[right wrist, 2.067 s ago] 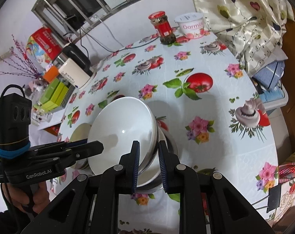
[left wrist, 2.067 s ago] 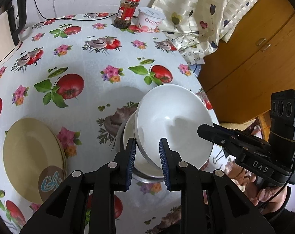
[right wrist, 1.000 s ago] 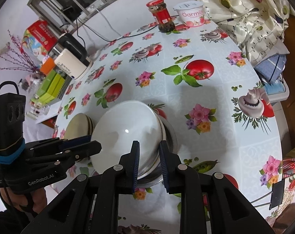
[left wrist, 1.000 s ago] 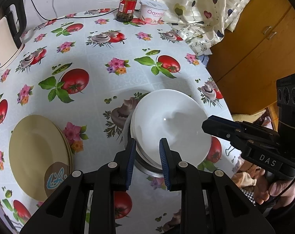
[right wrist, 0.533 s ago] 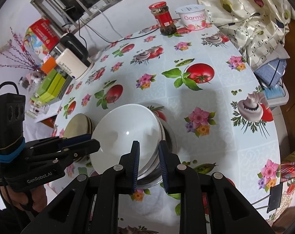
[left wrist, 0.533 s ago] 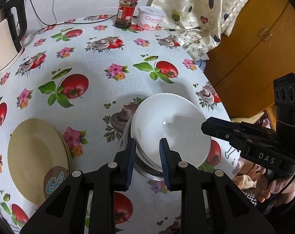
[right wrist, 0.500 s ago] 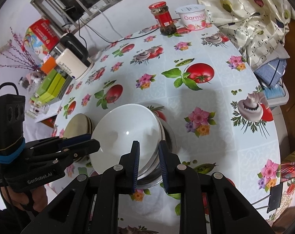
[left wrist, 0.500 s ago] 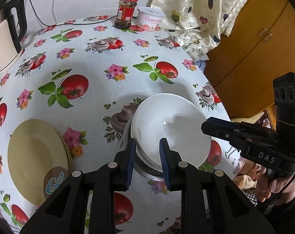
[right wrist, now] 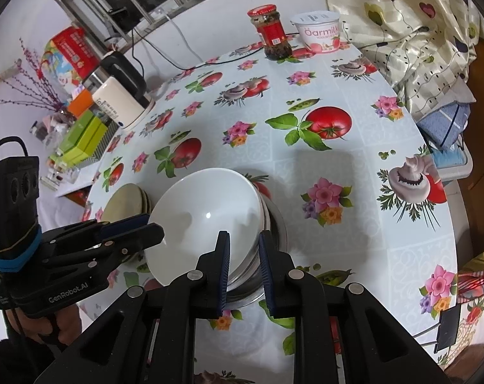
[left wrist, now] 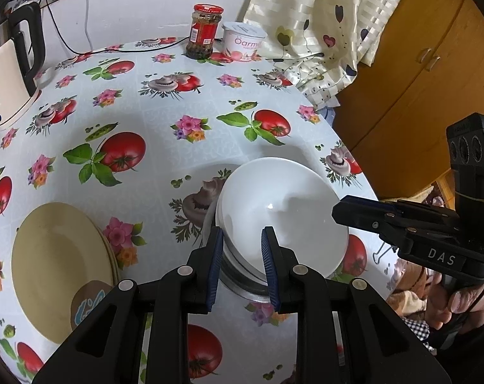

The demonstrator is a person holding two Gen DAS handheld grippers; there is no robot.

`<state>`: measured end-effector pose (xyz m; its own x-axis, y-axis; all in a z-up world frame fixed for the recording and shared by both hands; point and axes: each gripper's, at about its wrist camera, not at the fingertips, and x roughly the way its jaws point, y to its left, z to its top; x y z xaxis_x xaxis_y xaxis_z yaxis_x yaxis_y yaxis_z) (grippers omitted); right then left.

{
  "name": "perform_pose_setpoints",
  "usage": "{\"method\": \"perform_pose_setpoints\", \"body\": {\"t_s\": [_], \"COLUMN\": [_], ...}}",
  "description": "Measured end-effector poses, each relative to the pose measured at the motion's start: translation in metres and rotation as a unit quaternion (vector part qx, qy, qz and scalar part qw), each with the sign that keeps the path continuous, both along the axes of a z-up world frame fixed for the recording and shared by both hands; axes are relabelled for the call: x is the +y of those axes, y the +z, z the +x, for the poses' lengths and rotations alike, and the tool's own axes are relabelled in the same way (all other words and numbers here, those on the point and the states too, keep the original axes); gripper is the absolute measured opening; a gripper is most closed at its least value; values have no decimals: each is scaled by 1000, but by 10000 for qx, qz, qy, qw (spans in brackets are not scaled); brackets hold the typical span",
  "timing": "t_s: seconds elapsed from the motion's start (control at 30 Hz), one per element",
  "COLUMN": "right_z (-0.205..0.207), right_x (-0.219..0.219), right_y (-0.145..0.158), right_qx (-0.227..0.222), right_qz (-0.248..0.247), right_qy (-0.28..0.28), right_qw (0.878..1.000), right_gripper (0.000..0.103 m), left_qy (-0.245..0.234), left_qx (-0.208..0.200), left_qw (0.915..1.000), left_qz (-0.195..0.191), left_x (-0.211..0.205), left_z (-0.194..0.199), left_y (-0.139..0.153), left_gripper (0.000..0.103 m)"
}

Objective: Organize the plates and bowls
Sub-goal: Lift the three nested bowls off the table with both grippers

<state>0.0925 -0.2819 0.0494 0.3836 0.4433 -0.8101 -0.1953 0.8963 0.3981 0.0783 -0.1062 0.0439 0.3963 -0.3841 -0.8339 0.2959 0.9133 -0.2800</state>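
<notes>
1. A round table (left wrist: 165, 121), covered with an oilcloth printed with tomatoes, flowers and mushrooms, stands by a white wall; a wooden cabinet (left wrist: 411, 73) and a patterned curtain (left wrist: 309, 16) lie to its right.
2. At the far edge stand a red-lidded jar (left wrist: 205, 30) and a yogurt tub (left wrist: 243, 41), just beside each other; a kettle (left wrist: 10, 73) sits at the left.
3. A stack of white bowls (left wrist: 280, 211) rests in a metal dish (left wrist: 242, 283) near the front edge; tan plates (left wrist: 59, 268) are stacked to its left.
4. The left gripper (left wrist: 242, 243) points steeply down, its pads astride the top bowl's near-left rim, seemingly clamped on it.
5. The right gripper (right wrist: 243, 246) also angles down, its jaws nearly together over the opposite rim; contact looks likely but the edge is partly hidden.
</notes>
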Motion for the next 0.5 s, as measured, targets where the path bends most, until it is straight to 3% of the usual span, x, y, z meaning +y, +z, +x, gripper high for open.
{"method": "perform_pose_setpoints", "body": {"t_s": [0.5], "right_z": [-2], "right_x": [-8], "right_y": [9], "right_qx": [-182], "right_qz": [74], "right_qy": [16], "right_qw": [9998], "right_gripper": [20], "left_qy": [245], "left_qx": [-377], "left_qw": [9989], "left_qz": [-146], "left_x": [13], "left_z": [-10], "left_y": [9], "left_gripper": [25]}}
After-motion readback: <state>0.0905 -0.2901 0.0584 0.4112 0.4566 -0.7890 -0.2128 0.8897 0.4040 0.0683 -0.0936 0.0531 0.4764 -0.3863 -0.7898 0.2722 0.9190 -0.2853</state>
